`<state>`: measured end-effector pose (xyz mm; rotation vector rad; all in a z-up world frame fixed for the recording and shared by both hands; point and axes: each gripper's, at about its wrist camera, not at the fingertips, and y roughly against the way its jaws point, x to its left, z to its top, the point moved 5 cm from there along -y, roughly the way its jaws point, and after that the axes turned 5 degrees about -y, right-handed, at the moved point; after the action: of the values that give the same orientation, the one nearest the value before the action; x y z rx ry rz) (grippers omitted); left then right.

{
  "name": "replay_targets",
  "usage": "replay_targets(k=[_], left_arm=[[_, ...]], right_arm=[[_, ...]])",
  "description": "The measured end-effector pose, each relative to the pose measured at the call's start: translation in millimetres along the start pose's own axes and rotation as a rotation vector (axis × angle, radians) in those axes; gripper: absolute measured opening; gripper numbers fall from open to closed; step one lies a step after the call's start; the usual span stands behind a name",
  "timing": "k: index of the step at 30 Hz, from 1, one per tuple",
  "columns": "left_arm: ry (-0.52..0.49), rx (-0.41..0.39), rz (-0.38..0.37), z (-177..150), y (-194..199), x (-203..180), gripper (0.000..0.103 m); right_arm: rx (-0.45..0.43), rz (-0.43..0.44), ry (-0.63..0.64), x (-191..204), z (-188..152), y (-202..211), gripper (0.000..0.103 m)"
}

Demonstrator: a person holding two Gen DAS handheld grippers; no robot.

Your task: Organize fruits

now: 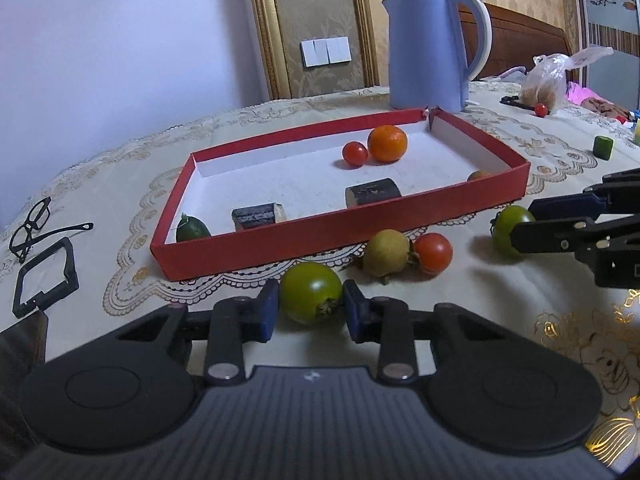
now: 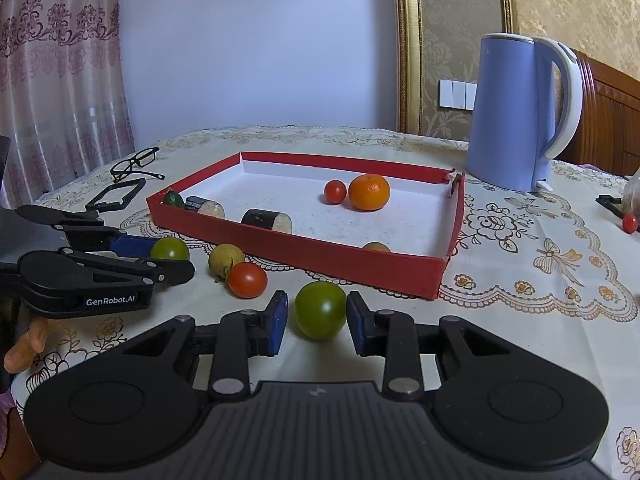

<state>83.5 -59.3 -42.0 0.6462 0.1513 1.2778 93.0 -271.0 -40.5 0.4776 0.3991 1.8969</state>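
Tray rim (image 1: pixel 340 236) near green tomatoes (image 1: pixel 311 293), tablecloth (image 1: pixel 480 300) open

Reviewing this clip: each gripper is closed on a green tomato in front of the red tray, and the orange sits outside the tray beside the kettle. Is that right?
Not quite. The orange lies inside the red tray, next to a small red tomato, as the right wrist view shows. The rest holds: the left gripper and the right gripper each close on a green tomato in front of the tray.
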Motion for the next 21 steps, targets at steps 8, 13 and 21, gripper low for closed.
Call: replay_targets(k=[8, 13, 21], left_arm=[[0.021, -0.101, 0.040, 9.6, 19.5, 4.8, 0.031], [0.055, -0.125, 0.071, 15.4, 25.5, 11.2, 0.031], [0.090, -0.113, 0.090, 13.6, 22.7, 18.4, 0.031]], right_arm=[[-0.005, -0.005, -0.005, -0.4, -0.2, 0.6, 0.032], [-0.037, -0.008, -0.011, -1.3, 0.5, 6.5, 0.032], [-0.055, -0.019, 0.014, 0.5, 6.4, 10.7, 0.032]])
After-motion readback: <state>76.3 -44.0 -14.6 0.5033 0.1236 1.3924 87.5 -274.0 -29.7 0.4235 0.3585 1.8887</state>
